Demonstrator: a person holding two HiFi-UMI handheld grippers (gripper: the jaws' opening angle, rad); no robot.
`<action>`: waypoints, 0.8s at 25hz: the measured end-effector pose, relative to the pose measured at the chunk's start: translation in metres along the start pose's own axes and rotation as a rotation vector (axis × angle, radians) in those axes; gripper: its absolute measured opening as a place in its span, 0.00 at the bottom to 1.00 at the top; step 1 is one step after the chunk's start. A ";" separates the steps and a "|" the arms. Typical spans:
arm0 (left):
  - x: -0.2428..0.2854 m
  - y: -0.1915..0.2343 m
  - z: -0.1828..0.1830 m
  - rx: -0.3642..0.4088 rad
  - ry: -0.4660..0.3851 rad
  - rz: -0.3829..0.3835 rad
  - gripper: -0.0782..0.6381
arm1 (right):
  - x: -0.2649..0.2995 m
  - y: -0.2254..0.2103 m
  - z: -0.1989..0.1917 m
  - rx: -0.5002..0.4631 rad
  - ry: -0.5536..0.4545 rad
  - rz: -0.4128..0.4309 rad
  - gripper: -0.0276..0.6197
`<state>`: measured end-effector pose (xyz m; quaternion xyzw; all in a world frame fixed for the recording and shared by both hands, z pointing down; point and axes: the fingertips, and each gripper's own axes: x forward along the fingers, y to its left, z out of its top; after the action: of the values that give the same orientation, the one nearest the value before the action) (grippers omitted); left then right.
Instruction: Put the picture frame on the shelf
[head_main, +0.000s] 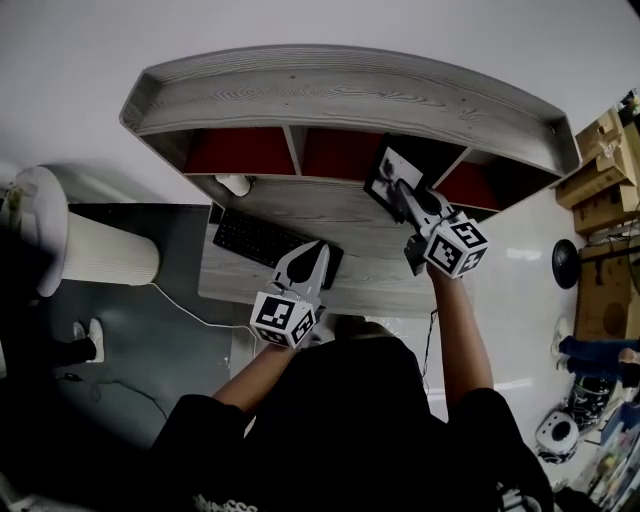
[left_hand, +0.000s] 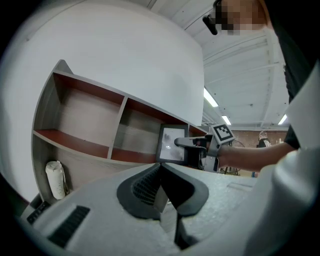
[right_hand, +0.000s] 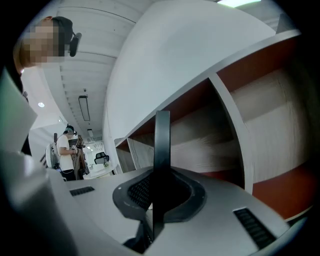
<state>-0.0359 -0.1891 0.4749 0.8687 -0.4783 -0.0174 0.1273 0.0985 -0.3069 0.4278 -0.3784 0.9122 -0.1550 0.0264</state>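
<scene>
The picture frame (head_main: 388, 172) is black with a pale picture, and my right gripper (head_main: 405, 195) is shut on its edge. It hangs at the mouth of the shelf's (head_main: 350, 95) middle compartment, by the divider to the right compartment. In the left gripper view the frame (left_hand: 171, 145) stands upright, its face showing, in front of the red-backed compartments (left_hand: 85, 145). The right gripper view has the frame (right_hand: 161, 145) edge-on between the pads of the right gripper (right_hand: 159, 185). My left gripper (head_main: 308, 262) sits shut and empty over the desk's front, near the keyboard (head_main: 262, 240).
A white roll (head_main: 234, 184) stands on the desk under the left compartment, and it also shows in the left gripper view (left_hand: 55, 179). A white cylinder (head_main: 90, 250) stands on the floor at left. Cardboard boxes (head_main: 600, 170) are stacked at right. A person (right_hand: 65, 152) stands far off.
</scene>
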 end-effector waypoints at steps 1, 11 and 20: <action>0.004 0.001 0.002 0.001 -0.006 0.003 0.13 | 0.005 -0.004 -0.001 0.007 0.002 0.005 0.08; 0.030 0.012 0.013 -0.006 -0.040 0.074 0.13 | 0.039 -0.039 0.005 0.045 0.013 0.043 0.08; 0.065 0.007 0.014 0.001 -0.030 0.091 0.13 | 0.062 -0.051 -0.001 0.081 0.028 0.090 0.08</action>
<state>-0.0085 -0.2500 0.4688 0.8458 -0.5191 -0.0243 0.1206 0.0895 -0.3837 0.4485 -0.3335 0.9215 -0.1959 0.0359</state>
